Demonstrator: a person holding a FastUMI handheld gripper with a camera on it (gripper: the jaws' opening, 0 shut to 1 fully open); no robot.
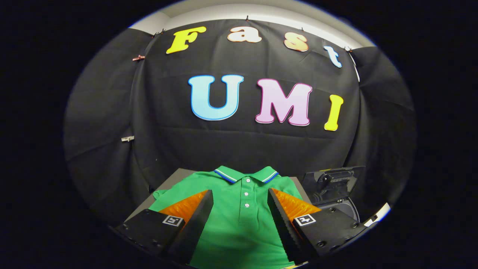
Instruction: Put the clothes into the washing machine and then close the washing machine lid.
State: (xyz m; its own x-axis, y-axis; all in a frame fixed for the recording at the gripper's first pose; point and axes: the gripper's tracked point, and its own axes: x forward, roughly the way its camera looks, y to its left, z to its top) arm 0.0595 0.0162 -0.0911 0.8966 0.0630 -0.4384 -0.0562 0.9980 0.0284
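So the gripper (240, 215) has its fingers spread wide apart, gripping nothing; between them and a bit beyond lies a green polo shirt (239, 224), spread flat on a grey table (175, 175), collar with blue-white trim at the far end, buttons down the placket; off to the right, just past the right finger, sits what looks like the washing machine (338, 200) with its dark lid (332, 183) standing open, though it's partly hidden; black cloth wall behind it all.
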